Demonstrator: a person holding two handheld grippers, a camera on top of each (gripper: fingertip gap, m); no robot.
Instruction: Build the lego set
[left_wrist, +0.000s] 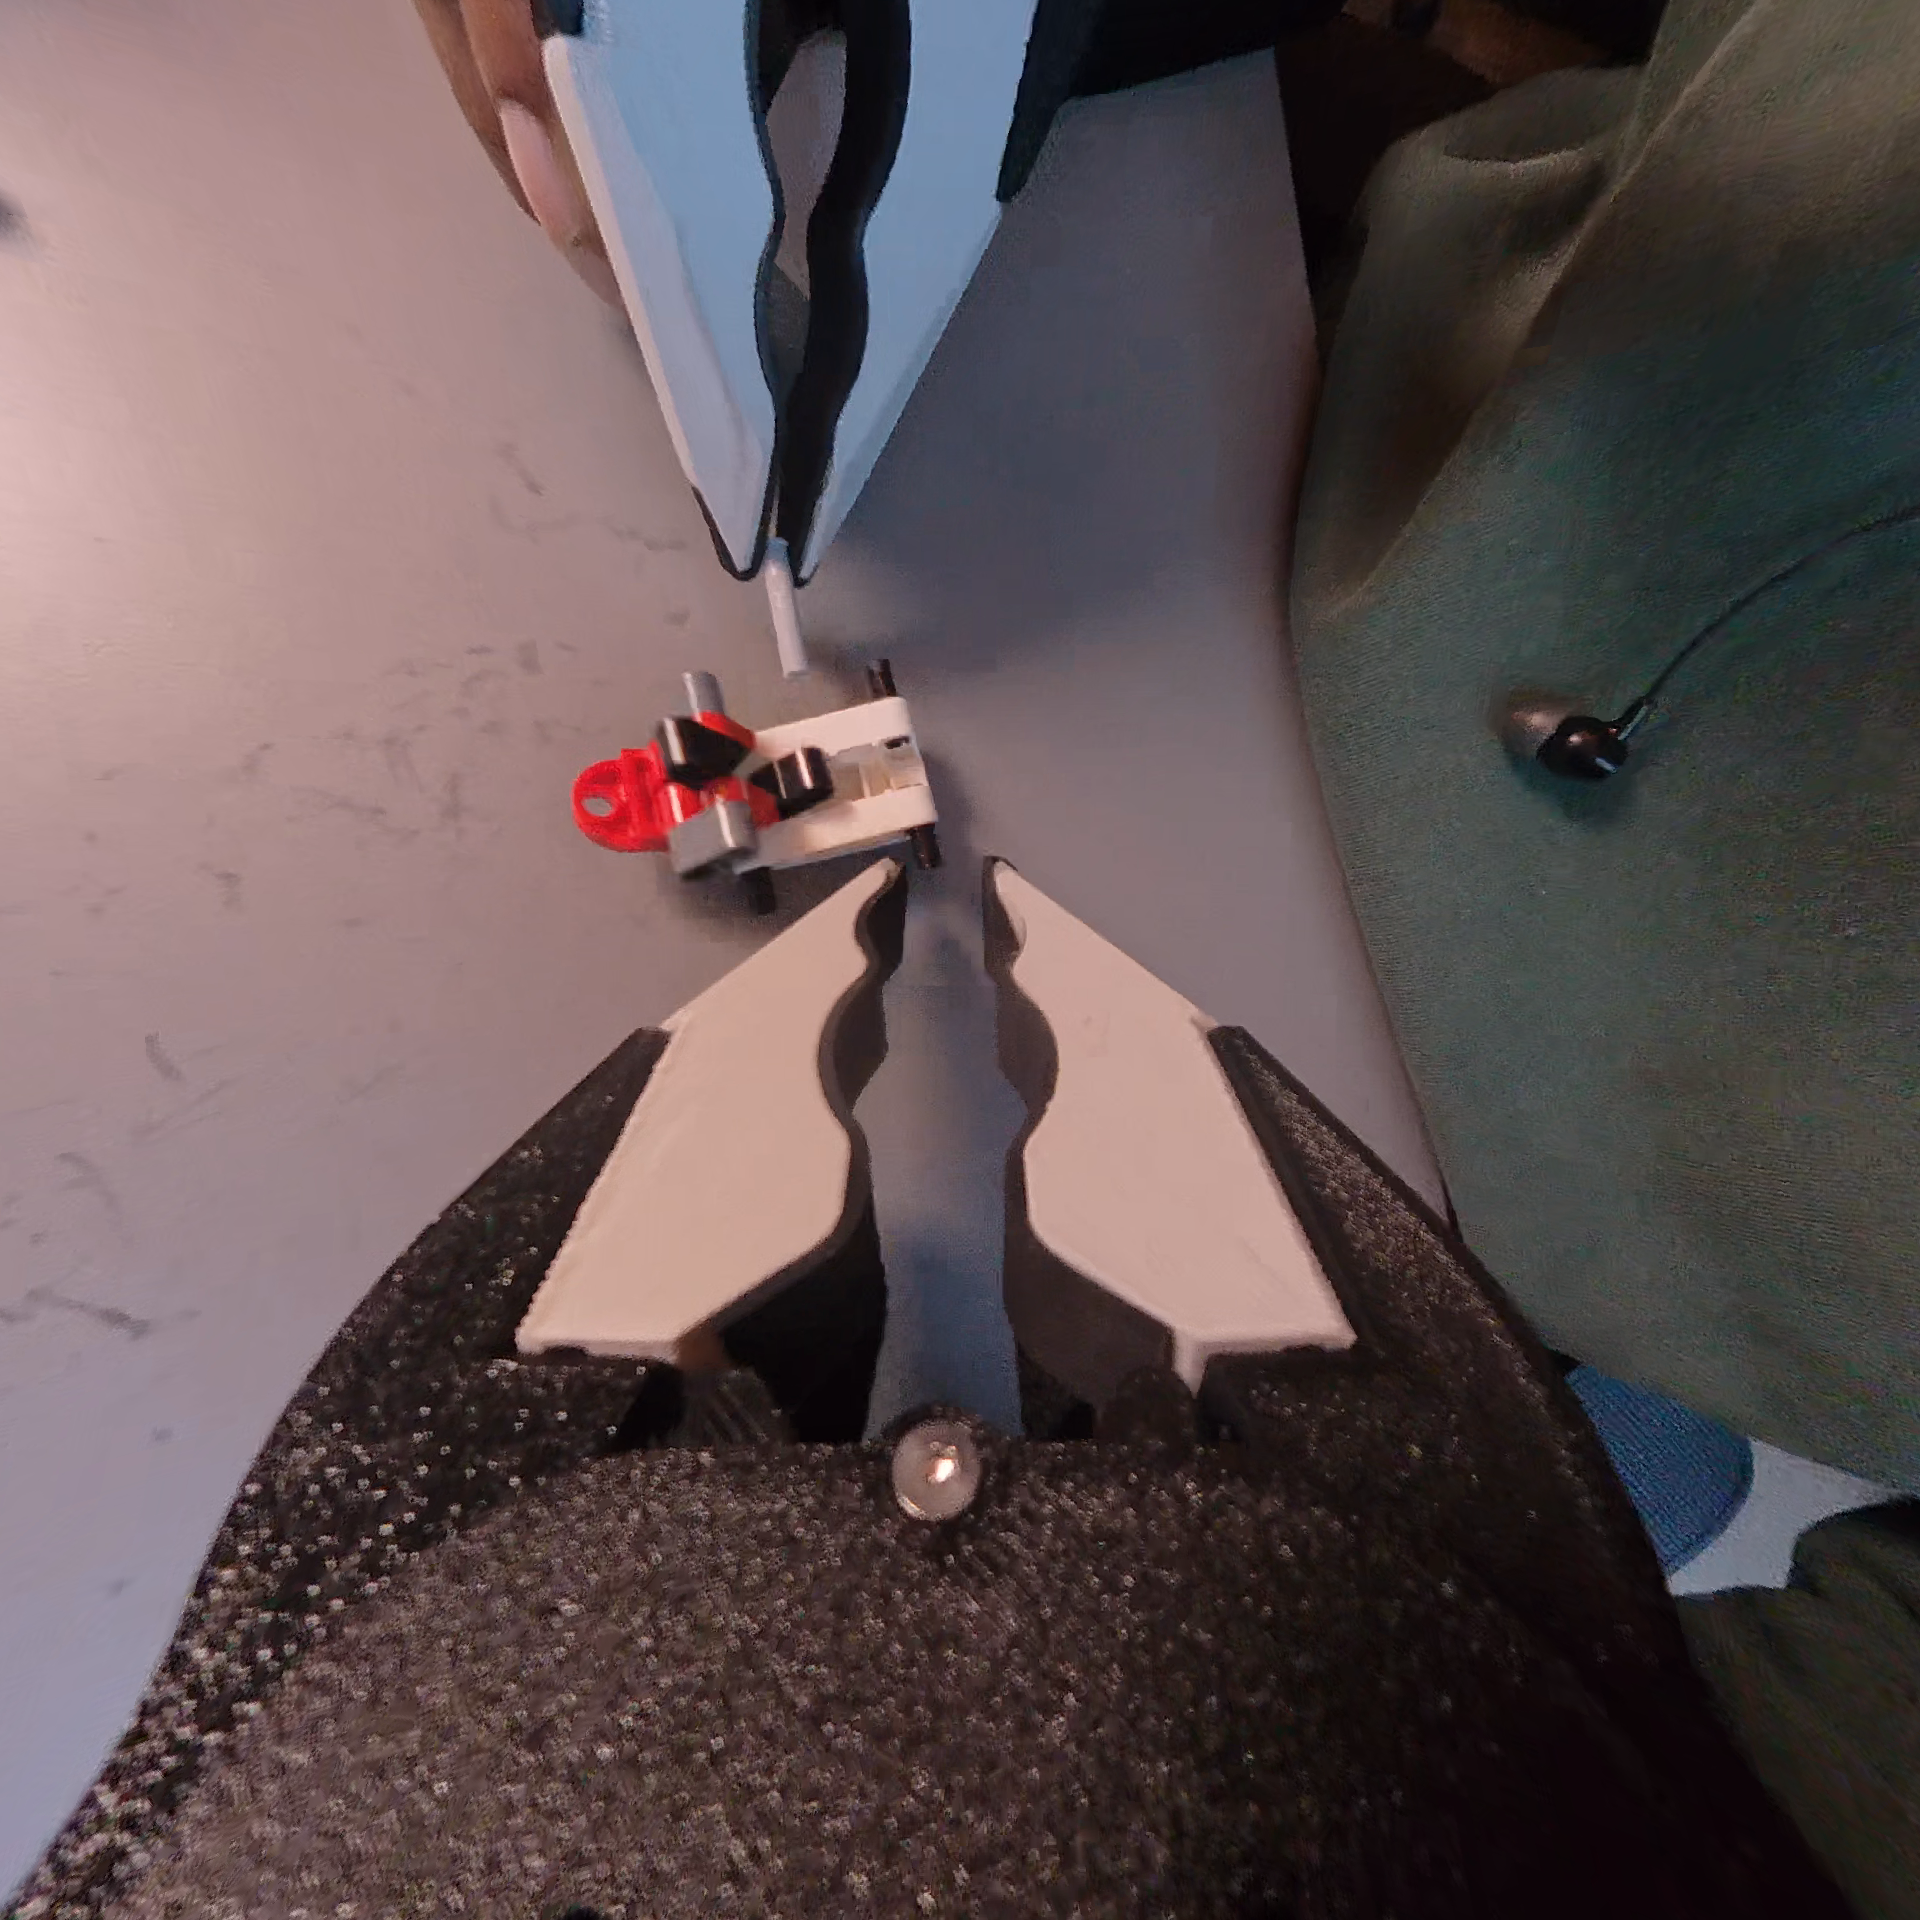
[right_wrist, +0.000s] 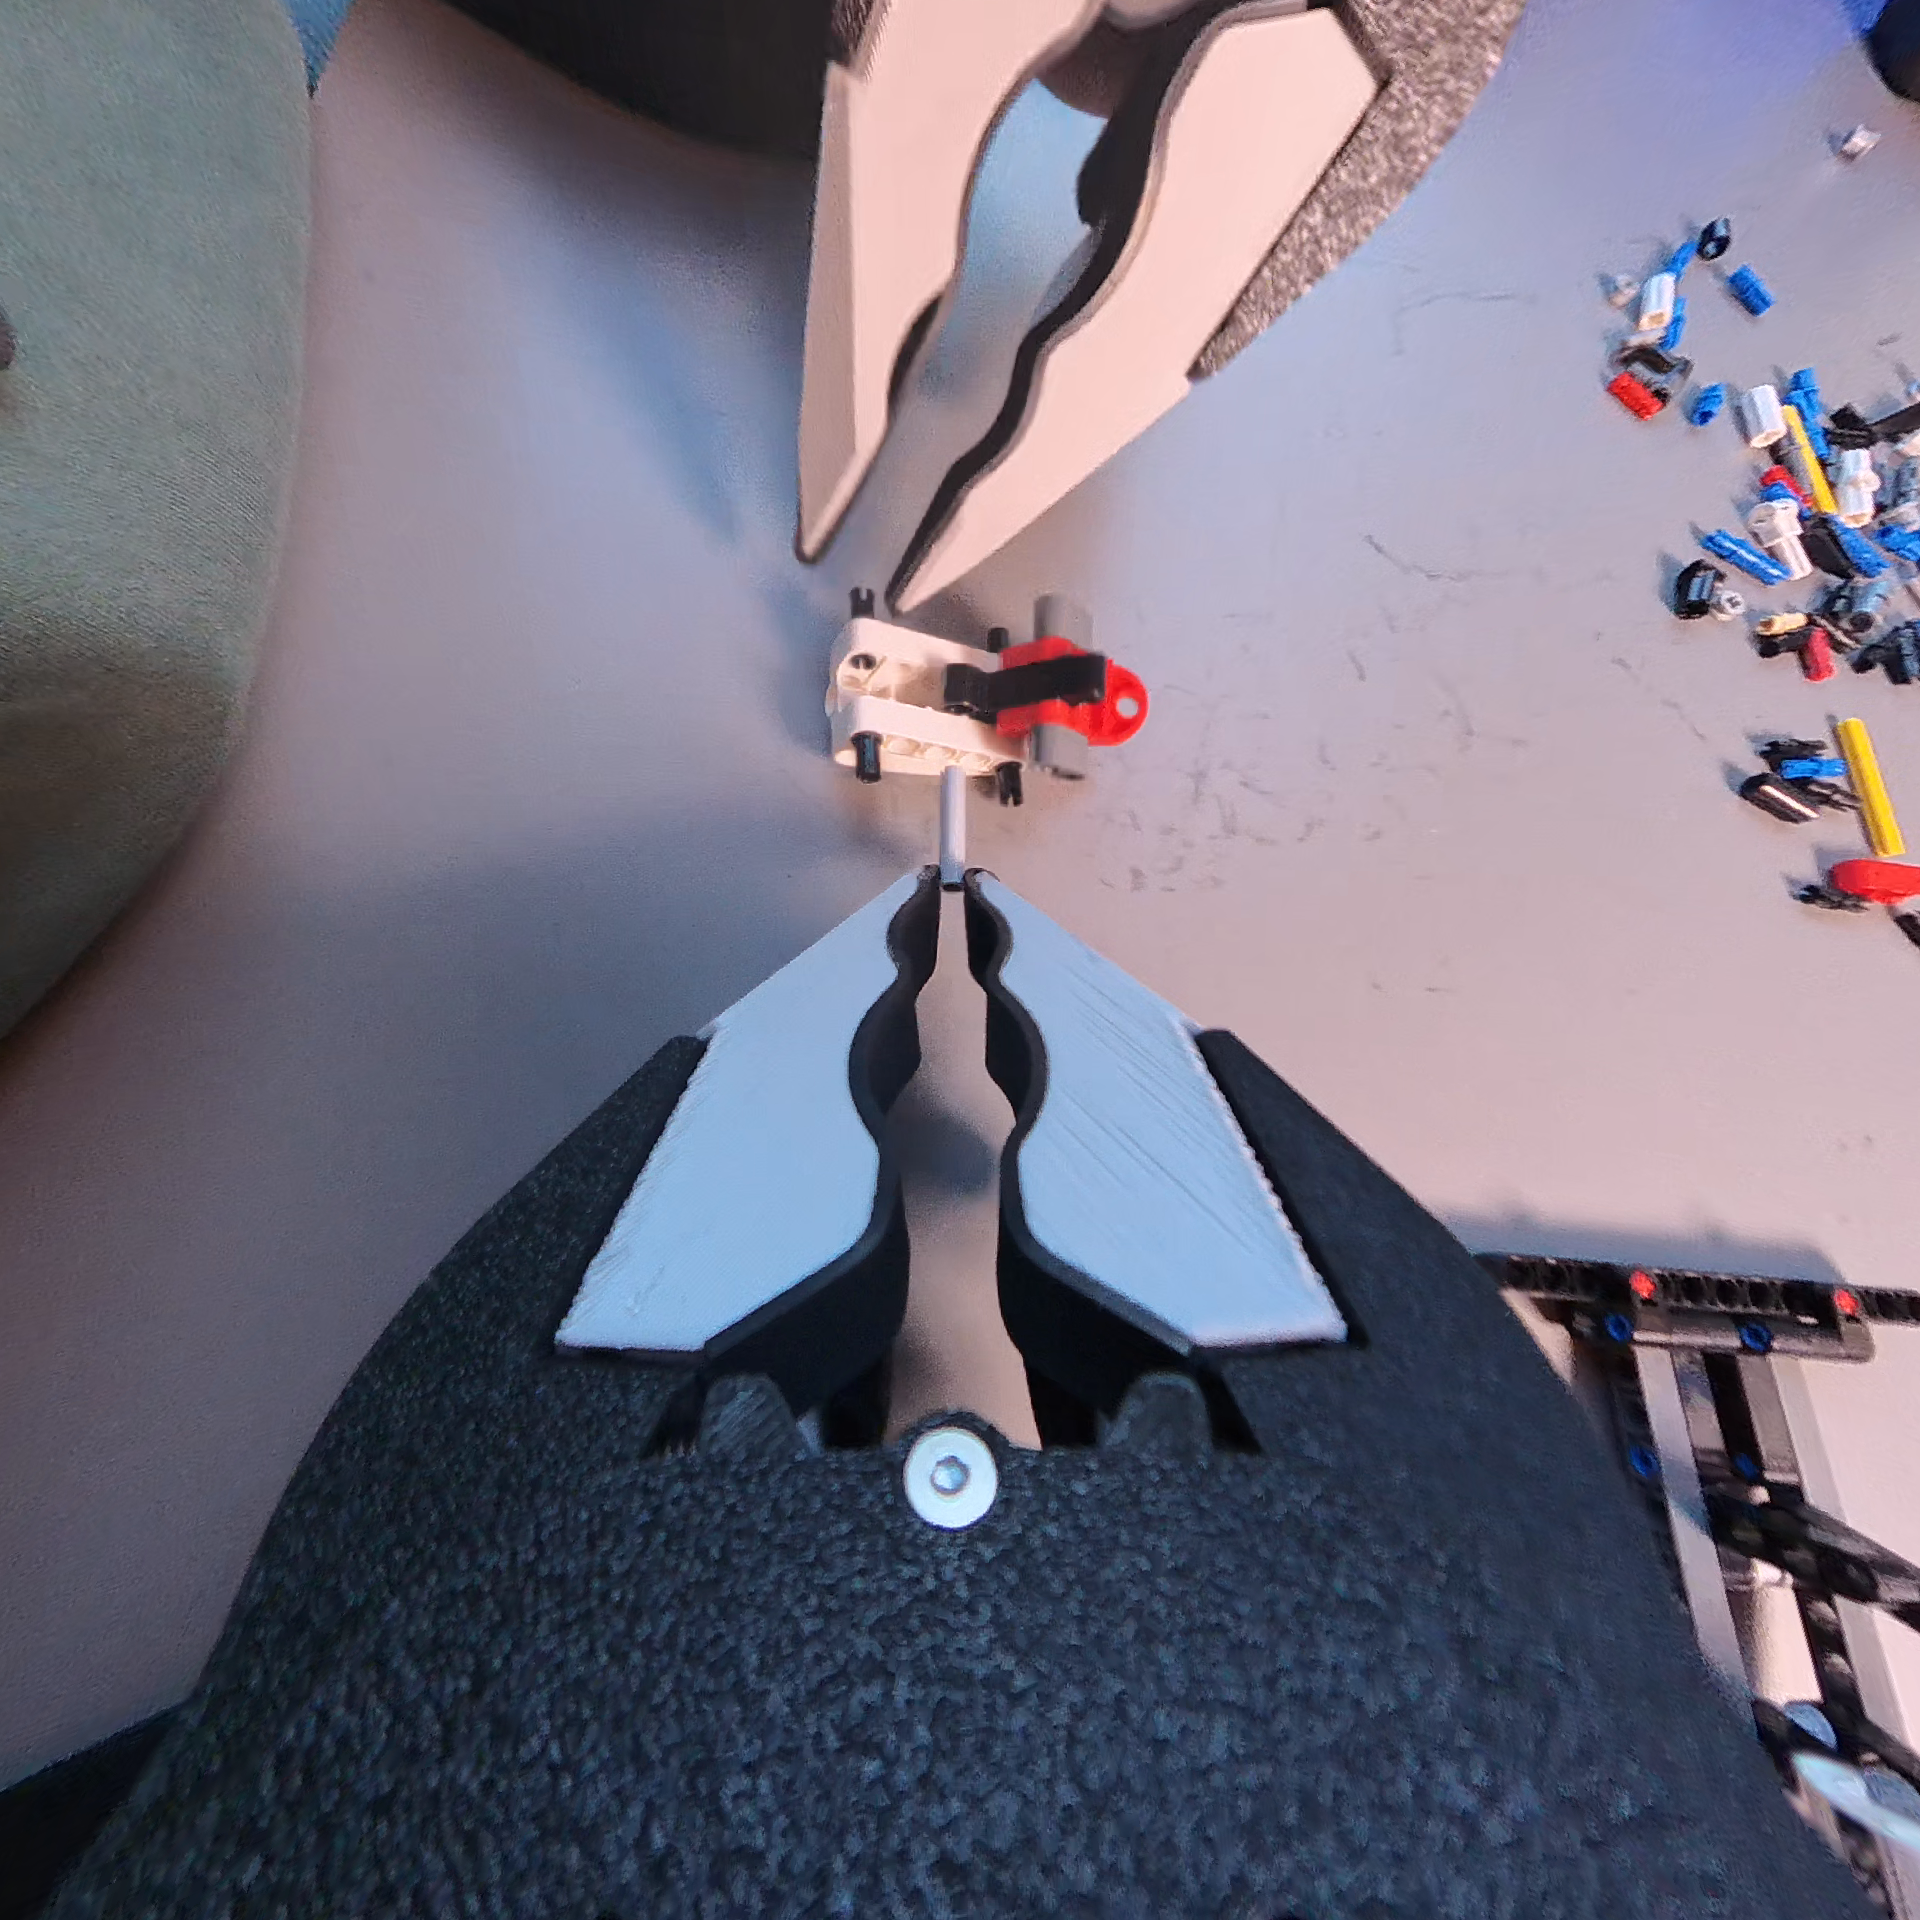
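A small white, red, black and grey lego assembly (left_wrist: 764, 779) lies on the grey table between the two grippers; it also shows in the right wrist view (right_wrist: 956, 696). My right gripper (right_wrist: 951, 881) is shut on a thin light grey axle (right_wrist: 950, 826) whose far end points at the white beam's side. In the left wrist view this gripper (left_wrist: 771, 566) comes from the top with the axle (left_wrist: 787, 623). My left gripper (left_wrist: 940, 868) is open a little and empty, its tips just beside the assembly's black pins. It shows in the right wrist view (right_wrist: 847, 582) too.
A pile of loose blue, black, white, red and yellow lego parts (right_wrist: 1797, 499) lies at the right. A larger black frame build (right_wrist: 1756, 1455) sits at the lower right. A person's green clothing (left_wrist: 1621, 727) with an earphone (left_wrist: 1558, 738) borders the table edge.
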